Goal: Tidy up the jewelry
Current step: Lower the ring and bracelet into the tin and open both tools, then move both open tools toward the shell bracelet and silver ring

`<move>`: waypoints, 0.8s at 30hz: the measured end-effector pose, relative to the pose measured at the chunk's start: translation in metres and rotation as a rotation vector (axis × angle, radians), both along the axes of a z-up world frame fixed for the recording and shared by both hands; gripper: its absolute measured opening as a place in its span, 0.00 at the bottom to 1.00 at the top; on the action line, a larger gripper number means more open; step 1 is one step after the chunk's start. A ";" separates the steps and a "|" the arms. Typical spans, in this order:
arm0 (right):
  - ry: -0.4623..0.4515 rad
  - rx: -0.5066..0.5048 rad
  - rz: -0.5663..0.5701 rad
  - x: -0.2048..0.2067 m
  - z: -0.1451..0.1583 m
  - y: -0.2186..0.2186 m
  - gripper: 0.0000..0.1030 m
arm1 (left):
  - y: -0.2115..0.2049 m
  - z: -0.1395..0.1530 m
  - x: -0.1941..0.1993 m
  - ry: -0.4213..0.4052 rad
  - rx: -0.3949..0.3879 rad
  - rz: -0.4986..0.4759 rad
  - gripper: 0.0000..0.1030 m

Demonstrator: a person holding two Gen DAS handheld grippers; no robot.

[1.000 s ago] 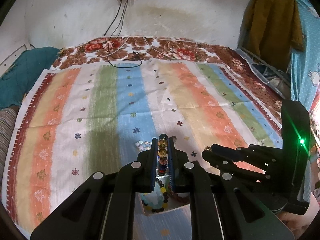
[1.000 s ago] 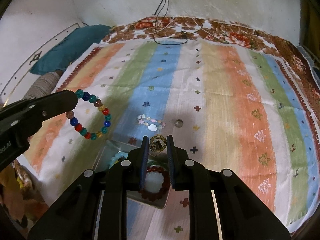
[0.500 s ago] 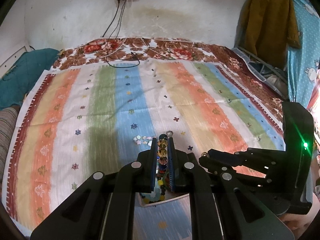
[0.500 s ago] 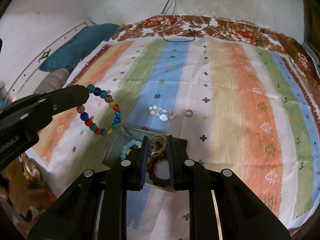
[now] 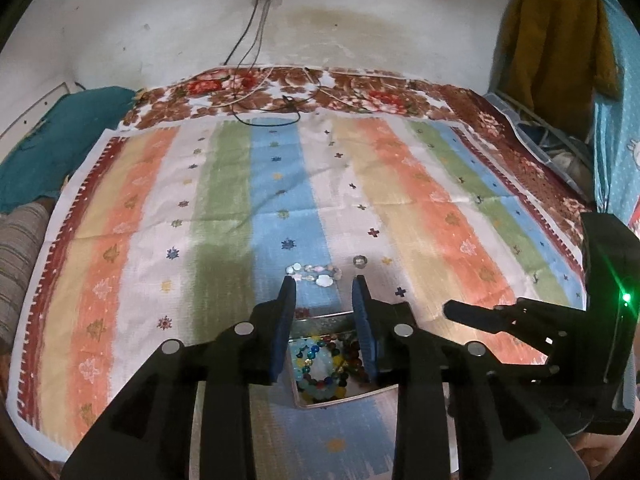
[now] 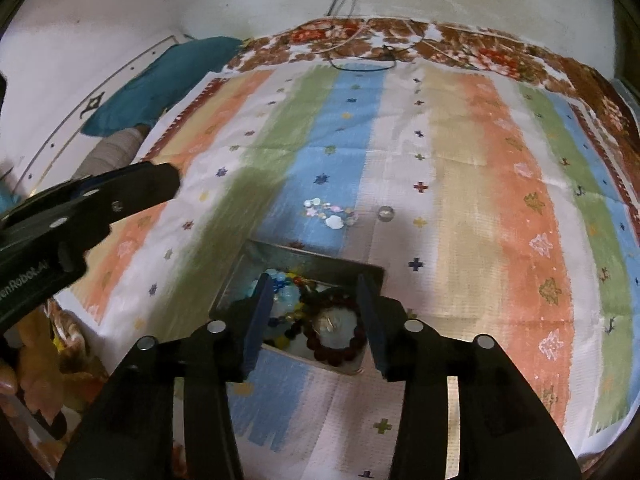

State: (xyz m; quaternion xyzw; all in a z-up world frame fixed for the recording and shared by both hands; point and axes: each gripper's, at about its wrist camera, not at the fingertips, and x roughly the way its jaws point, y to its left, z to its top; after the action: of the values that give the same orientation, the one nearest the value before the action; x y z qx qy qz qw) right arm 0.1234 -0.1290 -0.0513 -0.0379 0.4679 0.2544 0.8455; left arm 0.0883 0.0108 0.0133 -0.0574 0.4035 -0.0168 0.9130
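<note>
Both the left gripper (image 5: 325,284) and right gripper (image 6: 313,280) are opening, empty, above the near shallow metal tray (image 6: 312,257) of beaded bracelets (image 6: 338,340), so next likely comes the pale shell bracelet (image 6: 330,213) lying just beyond on the striped cloth (image 6: 460,152).

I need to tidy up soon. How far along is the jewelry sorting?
Mostly done: several bead bracelets, including the dark red bracelet and the multicolored bracelet, lie in the metal tray. In hand: nothing; the left gripper and the right gripper are opening above the tray with nothing between their fingers. Left: the pale shell bracelet and a small ring on the striped cloth.
</note>
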 end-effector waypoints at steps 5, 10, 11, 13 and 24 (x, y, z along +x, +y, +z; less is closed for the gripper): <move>0.014 -0.006 -0.037 0.006 -0.002 -0.006 0.49 | 0.008 -0.002 0.004 0.012 -0.006 0.029 0.34; 0.010 0.003 -0.047 0.010 0.000 -0.008 0.55 | 0.010 -0.006 0.009 0.025 0.000 0.039 0.42; 0.009 0.005 -0.052 0.011 -0.001 -0.009 0.57 | 0.010 -0.007 0.011 0.027 0.001 0.044 0.44; 0.008 0.006 -0.067 0.015 0.000 -0.011 0.59 | 0.013 -0.009 0.015 0.035 0.002 0.054 0.46; -0.001 -0.026 -0.117 0.038 -0.001 -0.016 0.69 | 0.030 -0.022 0.033 0.092 -0.029 0.094 0.61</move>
State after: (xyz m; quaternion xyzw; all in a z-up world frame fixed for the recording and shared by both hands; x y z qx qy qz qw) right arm 0.1609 -0.1448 -0.0522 -0.0215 0.4721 0.1984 0.8586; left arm 0.1211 0.0410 -0.0088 -0.0902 0.4415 0.0229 0.8924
